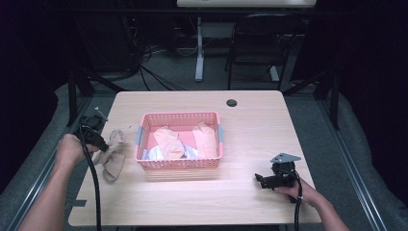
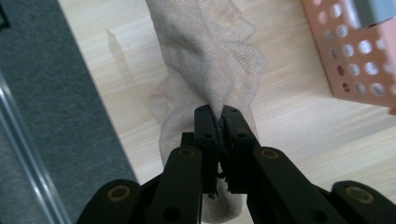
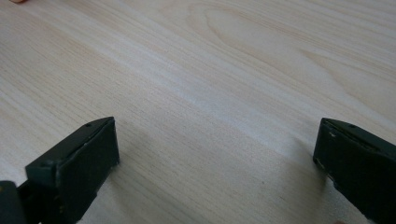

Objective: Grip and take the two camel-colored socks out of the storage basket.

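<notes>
The left gripper (image 2: 217,112) is clamped on a beige sock (image 1: 111,153) near the desk's (image 1: 250,120) left edge, likely bound for the pink basket (image 1: 179,163), while the right gripper (image 1: 263,179) rests idle, jaws apart

My high view looks forward and down from above my side of the pale wooden table (image 1: 250,120), taking in all of it and the floor beyond. The left gripper view sits very near the tabletop, facing the beige knitted cloth (image 2: 205,60) and a corner of the pink perforated plastic basket (image 2: 359,51), both shared with the high view. The right gripper view skims bare wood at close range.
</notes>
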The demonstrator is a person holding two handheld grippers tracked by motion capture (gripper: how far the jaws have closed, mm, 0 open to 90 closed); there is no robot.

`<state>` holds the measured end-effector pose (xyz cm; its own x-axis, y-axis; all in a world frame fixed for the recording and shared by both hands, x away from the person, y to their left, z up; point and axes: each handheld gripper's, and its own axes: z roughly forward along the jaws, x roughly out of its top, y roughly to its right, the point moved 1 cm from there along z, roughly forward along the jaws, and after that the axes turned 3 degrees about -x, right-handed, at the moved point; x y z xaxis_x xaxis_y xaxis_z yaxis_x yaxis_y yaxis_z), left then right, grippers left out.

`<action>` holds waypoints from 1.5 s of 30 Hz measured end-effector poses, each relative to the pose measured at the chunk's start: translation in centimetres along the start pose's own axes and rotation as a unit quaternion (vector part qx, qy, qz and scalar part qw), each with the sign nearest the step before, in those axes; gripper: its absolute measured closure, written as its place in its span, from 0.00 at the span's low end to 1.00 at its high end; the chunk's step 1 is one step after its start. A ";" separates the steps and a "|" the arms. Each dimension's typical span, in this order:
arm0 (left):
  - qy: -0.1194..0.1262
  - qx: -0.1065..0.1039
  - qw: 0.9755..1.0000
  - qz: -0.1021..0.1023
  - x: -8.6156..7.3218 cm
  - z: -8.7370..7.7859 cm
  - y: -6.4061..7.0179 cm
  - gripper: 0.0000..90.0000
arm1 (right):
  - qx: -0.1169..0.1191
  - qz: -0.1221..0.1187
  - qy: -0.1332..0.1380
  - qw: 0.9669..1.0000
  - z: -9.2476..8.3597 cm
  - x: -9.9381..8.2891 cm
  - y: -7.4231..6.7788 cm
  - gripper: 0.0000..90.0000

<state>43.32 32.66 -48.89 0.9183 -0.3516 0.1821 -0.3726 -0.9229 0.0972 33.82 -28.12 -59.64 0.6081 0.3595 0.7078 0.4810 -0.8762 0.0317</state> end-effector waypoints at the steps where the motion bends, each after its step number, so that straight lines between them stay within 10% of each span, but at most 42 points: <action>1: -0.003 -0.001 1.000 -0.001 -0.1 0.5 0.0 0.95 | 0.000 0.000 0.000 1.000 0.0 0.0 0.0 0.00; 8: -0.008 -0.016 1.000 -0.012 -1.0 3.0 0.0 0.85 | 0.000 0.001 0.000 1.000 0.0 0.0 0.0 0.00; 14: 0.012 -0.002 1.000 -0.020 -1.8 2.0 0.6 0.40 | 0.000 0.000 0.001 1.000 0.0 0.0 0.0 0.00; 20: 0.027 0.000 1.000 0.000 -3.3 0.5 1.6 0.17 | -0.003 0.003 0.001 1.000 0.0 0.0 -0.1 0.00; 32: 0.051 0.008 0.999 0.013 -7.3 -0.6 3.7 0.00 | -0.003 0.003 0.001 1.000 0.0 0.0 -0.1 0.00; 45: 0.083 0.007 0.996 -0.019 -11.3 2.9 4.9 0.00 | -0.001 0.002 0.001 1.000 0.0 0.0 0.0 0.00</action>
<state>31.50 31.70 -53.30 0.8967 -0.2865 0.3376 -0.3350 -0.9375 0.0943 33.78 -28.09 -59.64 0.6095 0.3553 0.7087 0.4773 -0.8782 0.0298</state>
